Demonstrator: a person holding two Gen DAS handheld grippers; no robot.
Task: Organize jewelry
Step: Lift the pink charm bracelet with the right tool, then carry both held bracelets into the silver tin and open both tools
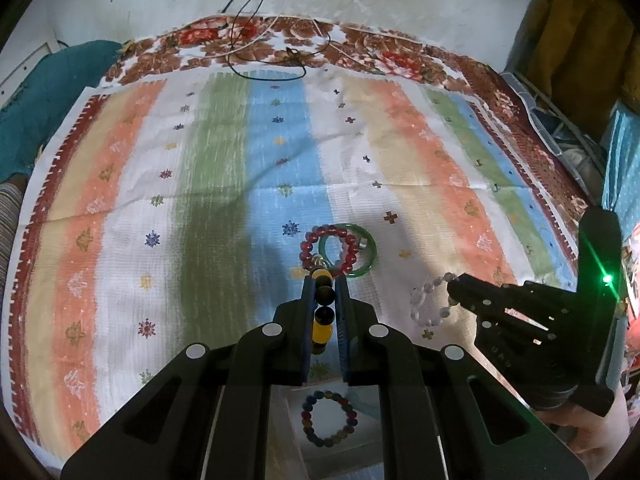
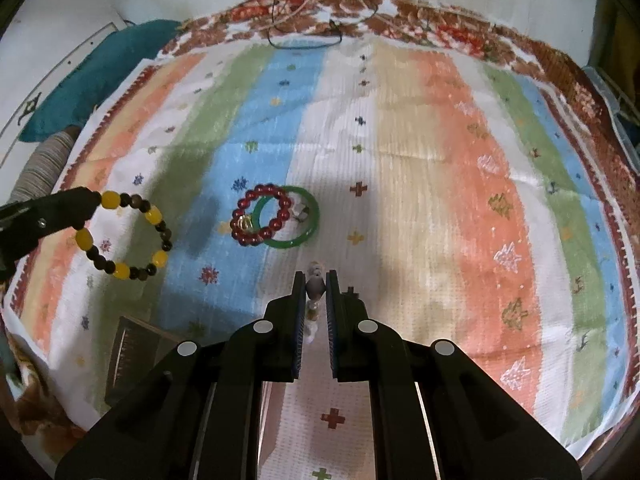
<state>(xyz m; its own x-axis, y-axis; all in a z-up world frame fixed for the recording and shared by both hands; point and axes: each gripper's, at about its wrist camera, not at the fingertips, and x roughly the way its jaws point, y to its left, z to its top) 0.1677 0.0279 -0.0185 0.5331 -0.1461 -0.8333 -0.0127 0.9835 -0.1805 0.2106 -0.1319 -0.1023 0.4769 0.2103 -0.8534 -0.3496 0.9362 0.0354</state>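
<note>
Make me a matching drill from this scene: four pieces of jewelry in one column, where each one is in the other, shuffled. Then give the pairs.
Column 1
1. yellow and dark bead bracelet
2. clear bead bracelet
3. red bead bracelet
4. green bangle

Column 2
A. lying on the cloth, partly under another bracelet
B. held by the right gripper
C. lying across the bangle
D. held by the left gripper

Pairs: 1-D, 2-B, 3-C, 4-A
</note>
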